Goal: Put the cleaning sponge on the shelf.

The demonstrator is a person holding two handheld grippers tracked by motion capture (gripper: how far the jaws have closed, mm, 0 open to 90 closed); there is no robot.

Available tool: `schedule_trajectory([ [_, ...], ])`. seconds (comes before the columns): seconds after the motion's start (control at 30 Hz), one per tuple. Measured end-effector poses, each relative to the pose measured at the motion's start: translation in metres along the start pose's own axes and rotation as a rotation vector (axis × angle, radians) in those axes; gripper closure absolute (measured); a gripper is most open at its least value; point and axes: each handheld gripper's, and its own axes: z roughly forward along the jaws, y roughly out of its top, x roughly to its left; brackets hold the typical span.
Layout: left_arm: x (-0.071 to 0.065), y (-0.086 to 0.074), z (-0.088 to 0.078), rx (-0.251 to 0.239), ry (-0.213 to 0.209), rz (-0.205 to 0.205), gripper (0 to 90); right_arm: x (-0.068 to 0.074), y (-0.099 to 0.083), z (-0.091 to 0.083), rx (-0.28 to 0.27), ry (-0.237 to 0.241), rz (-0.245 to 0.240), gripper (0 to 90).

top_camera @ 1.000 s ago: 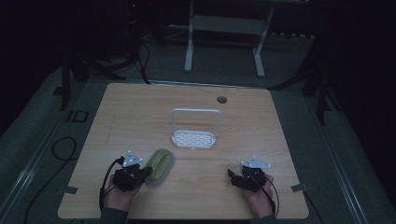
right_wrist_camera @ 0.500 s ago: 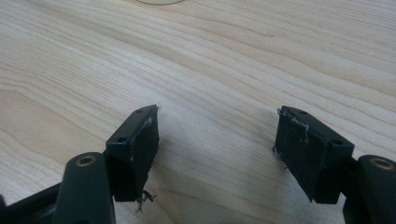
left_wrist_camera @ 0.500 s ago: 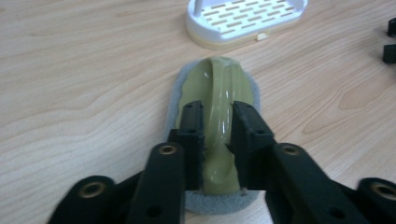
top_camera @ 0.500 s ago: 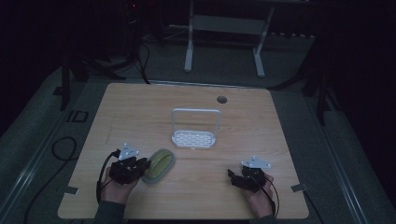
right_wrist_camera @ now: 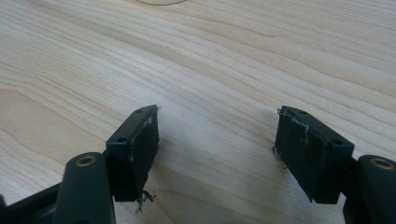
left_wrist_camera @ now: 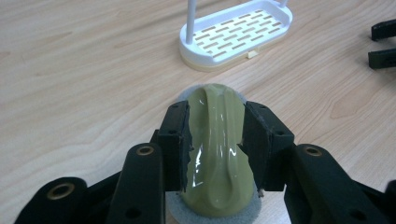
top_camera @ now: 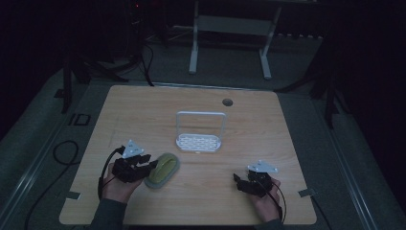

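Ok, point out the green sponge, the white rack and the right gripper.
green sponge (left_wrist_camera: 217, 149), left gripper view, glossy top.
white rack (top_camera: 198, 142), high view, slotted base.
right gripper (right_wrist_camera: 217, 149), right gripper view, midway between fingers.

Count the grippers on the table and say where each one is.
2. The left gripper is near the front left, its fingers around the green sponge. The right gripper is at the front right, open over bare wood.

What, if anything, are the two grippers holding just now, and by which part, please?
Nothing is firmly held. The left gripper has just been opening, its jaws flanking the green scrubber's raised handle, grip loosened. The right gripper is open over bare table.
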Motion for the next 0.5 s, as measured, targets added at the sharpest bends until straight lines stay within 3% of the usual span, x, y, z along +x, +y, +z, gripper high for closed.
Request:
schedule_trajectory([
  [0.23, 0.002, 0.008, 0.001, 0.034, -0.004, 0.032, 59.5, 0.0, 0.0, 0.0, -0.001, 0.0, 0.0, 30.0],
  [0.5, 0.006, 0.016, 0.004, 0.076, -0.013, 0.042, 58.2, 0.0, 0.0, 0.0, 0.0, 0.0, 0.0, 30.0],
])
